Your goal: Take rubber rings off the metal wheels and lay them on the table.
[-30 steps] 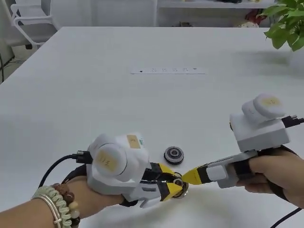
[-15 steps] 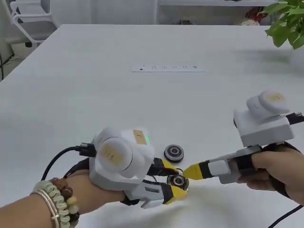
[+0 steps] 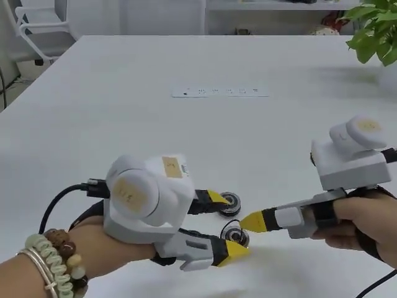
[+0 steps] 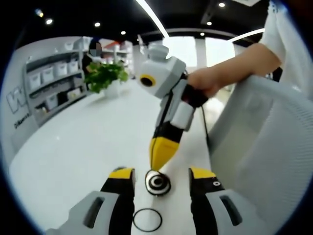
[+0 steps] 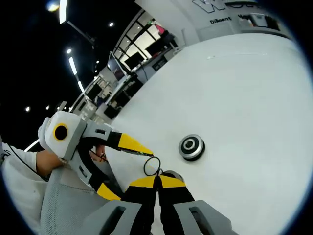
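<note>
Rubber ring lies on the bench between the open left claw's jaws

The left claw [image 3: 227,225], white with yellow-tipped black jaws, is held low over the white bench [image 3: 186,136] with its jaws spread wide and gripping nothing. Between them, in the left gripper view, sits a small round metal wheel [image 4: 157,182]. A thin black rubber ring [image 4: 147,220] lies flat on the bench just on the near side of that wheel and apart from it, also inside the gap of the jaws.

The right claw [image 3: 246,221] reaches in from the other side. Its two yellow tips are pressed together into a single point, with nothing seen between them, and that point sits right at the far edge of the wheel. Whether it touches the metal cannot be told.

A second metal wheel [image 3: 228,200], dark around its outer edge, rests on the bench a little farther out, near the far jaw of the left claw.

A long white power strip [image 3: 220,92] lies across the middle of the bench, and a green leafy plant [image 3: 375,31] stands at the far right corner
</note>
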The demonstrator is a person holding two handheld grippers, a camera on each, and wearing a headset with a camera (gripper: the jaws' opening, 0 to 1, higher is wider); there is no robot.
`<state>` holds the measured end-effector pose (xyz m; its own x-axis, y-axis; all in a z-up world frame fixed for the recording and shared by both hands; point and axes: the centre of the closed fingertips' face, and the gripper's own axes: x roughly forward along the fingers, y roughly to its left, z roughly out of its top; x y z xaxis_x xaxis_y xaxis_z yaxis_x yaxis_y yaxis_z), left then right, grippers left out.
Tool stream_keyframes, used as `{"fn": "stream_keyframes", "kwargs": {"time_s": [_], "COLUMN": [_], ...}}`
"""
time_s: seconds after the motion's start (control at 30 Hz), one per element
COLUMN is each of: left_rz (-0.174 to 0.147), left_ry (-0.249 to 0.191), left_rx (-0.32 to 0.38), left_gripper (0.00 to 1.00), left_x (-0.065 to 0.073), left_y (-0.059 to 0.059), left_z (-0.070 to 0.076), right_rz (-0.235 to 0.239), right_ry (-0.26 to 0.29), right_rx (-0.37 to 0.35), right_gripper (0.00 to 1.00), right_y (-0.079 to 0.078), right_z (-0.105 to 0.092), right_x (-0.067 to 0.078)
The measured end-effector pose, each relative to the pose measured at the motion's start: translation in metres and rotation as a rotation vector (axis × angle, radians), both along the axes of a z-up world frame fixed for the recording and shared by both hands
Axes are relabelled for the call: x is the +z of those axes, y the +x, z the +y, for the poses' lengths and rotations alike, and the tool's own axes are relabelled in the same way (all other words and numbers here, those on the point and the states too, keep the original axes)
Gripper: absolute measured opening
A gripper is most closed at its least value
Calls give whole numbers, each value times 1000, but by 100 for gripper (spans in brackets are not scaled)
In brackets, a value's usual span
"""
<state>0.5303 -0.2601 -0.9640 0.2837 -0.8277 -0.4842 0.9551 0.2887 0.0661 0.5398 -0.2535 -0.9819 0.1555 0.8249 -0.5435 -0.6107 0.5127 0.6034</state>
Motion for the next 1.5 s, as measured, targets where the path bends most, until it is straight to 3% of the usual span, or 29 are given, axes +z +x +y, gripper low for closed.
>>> {"fn": "stream_keyframes", "kwargs": {"time_s": [0.27, 0.57, 0.8, 1.03, 1.37, 1.5], "left_rz": [-30, -25, 6, 23, 35, 42], "left_ry": [21, 3, -31, -101, -71, -89], "left_rx": [-6, 27, 77, 110, 158, 193], "left_gripper": [54, 56, 63, 74, 76, 76], "left_x": [8, 20, 28, 44, 41, 42], "left_y": [-1, 1, -3, -8, -20, -22], "left_z": [9, 28, 47, 52, 74, 87], "right_rz": [-12, -36, -51, -61, -68, -74], "right_ry": [46, 78, 90, 98, 96, 97], "right_rx": [-33, -21, 6, 36, 80, 99], "right_gripper": [0, 0, 0, 0, 0, 0], "right_y": [6, 5, 2, -4, -12, -16], "right_z": [-1, 5, 10, 17, 26, 30], "right_x": [11, 22, 26, 30, 31, 33]}}
